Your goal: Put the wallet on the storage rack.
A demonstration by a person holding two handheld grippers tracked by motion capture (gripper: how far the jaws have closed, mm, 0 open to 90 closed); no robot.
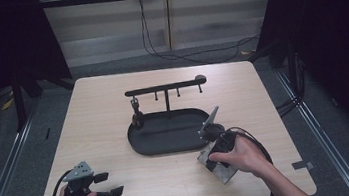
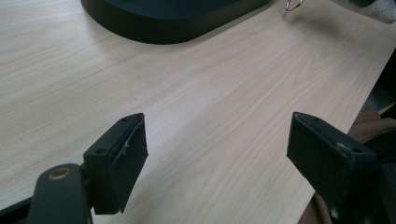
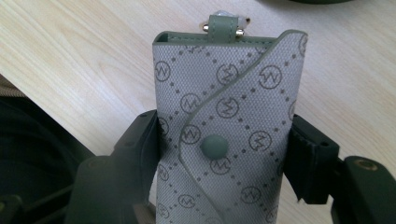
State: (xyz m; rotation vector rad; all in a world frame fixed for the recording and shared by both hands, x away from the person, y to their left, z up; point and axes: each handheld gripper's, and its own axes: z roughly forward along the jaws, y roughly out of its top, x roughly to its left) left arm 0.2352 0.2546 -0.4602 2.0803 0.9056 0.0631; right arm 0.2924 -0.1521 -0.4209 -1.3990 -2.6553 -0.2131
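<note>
Near the black tray's (image 1: pixel 169 134) right end, the right gripper (image 3: pixel 223 154) fingers clamp a patterned key pouch (image 3: pixel 229 116) above the tabletop (image 1: pixel 107 101), likely bound for the hook stand (image 1: pixel 165 86), while the left gripper (image 2: pixel 217 158) rests open.

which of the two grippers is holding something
The right gripper: its fingers clamp a grey patterned key pouch. The left gripper stands open over bare table.
</note>
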